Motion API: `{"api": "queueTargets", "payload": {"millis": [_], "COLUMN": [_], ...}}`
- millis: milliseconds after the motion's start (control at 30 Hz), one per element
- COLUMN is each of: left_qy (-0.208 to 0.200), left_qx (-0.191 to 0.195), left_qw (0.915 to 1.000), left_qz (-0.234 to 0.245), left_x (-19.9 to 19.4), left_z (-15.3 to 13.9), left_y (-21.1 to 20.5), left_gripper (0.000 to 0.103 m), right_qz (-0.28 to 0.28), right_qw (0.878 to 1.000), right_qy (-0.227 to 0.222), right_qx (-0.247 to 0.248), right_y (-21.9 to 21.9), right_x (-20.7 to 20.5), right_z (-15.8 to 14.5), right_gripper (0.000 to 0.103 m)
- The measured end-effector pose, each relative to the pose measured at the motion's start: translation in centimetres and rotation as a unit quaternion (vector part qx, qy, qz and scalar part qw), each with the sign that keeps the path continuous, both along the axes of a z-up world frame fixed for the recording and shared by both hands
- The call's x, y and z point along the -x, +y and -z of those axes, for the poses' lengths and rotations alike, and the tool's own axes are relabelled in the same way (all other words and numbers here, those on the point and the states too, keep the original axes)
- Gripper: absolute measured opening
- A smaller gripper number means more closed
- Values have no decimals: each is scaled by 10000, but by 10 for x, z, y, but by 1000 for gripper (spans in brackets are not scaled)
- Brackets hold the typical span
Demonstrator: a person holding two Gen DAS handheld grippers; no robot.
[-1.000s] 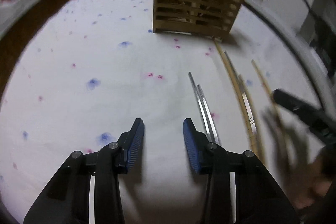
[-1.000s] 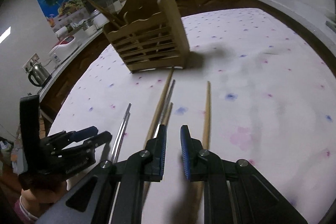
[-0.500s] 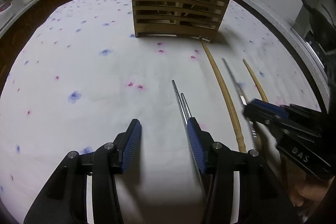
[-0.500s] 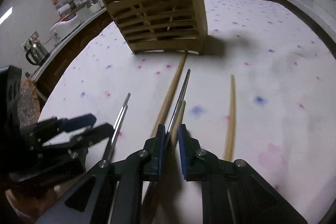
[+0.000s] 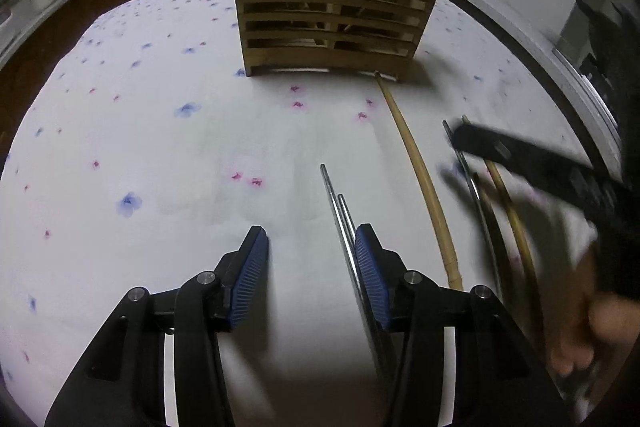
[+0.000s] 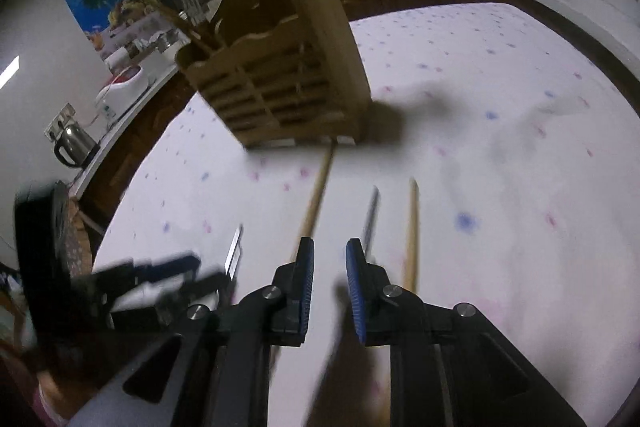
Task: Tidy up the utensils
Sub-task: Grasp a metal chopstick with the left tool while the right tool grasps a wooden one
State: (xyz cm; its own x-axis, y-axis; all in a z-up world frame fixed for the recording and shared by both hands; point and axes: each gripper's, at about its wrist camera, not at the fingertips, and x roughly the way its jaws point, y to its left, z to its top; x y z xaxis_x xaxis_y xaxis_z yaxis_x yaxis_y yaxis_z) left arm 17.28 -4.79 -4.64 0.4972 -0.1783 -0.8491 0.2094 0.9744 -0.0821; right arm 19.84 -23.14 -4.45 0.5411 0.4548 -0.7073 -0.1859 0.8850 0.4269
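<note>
We are picking up sticks. Our left claw [image 5: 308, 259] gapes beside the metal chopsticks [image 5: 340, 215]; our right claw [image 6: 328, 267], just widening, holds nothing. Next, pinch one pair for the wooden holder [image 5: 332, 15].

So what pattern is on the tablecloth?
The tablecloth is white with small scattered blue and pink flower prints, clearest in the left wrist view.

No readable text, labels, brands or numbers in either view; the wall poster [image 6: 102, 1] beyond the table's far-left edge shows only a picture, nothing legible.
</note>
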Motion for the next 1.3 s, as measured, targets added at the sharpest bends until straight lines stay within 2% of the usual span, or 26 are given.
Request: {"api": "queueTargets", "payload": {"millis": [33,67,100,167,267,333,500,633,733,833,933,1000,1067,1167,1300], "left_qy": [-2,10,-66,-123,-13,74,164,112,32,-30,-89,-80,-59,-35,-198], "left_qx": [-19,-101,-321,-482,-361,-180,40,-185,-398,-385,-347,-250,-121,228,557], "left_qw": [10000,9999,9994,9985,9992,9998,9998,9997,9992,9992,9994,9996,9999,9996,9979], "left_qz": [9,37,106,213,176,96,-83,-85,-21,39,0,-41,-81,-159,-253], "left_x": [1,2,6,11,11,11,6,-1,-3,-4,-7,-10,-10,-5,11], "left_z": [0,1,2,2,0,-1,0,2,2,2,2,3,2,-3,-21], "left_y": [2,4,4,5,13,21,23,12,3,2,6,8,11,23,38], "left_gripper": [46,40,38,38,37,37,37,37,36,30,14,9,6,4,4], "right_qz": [-49,-81,-133,-235,-436,-481,-580,-525,-462,-403,-501,-554,-580,-518,-441], "right_qw": [10000,9999,9998,9993,9969,9955,9959,9973,9978,9980,9960,9936,9909,9952,9985], "right_qy": [58,97,131,164,255,175,236,296,268,211,93,15,-62,58,-125], "right_qx": [-37,-33,26,222,601,803,649,418,391,448,727,980,1212,828,284], "right_y": [4,7,13,25,41,45,32,22,24,31,44,51,54,43,29], "right_x": [-9,-14,-24,-37,-46,-41,-7,12,3,-12,-22,-25,-23,-21,0], "right_z": [1,3,4,6,14,14,17,17,16,17,16,16,15,14,-6], "right_gripper": [19,19,19,19,19,13,9,11,13,15,16,15,10,7,6]}}
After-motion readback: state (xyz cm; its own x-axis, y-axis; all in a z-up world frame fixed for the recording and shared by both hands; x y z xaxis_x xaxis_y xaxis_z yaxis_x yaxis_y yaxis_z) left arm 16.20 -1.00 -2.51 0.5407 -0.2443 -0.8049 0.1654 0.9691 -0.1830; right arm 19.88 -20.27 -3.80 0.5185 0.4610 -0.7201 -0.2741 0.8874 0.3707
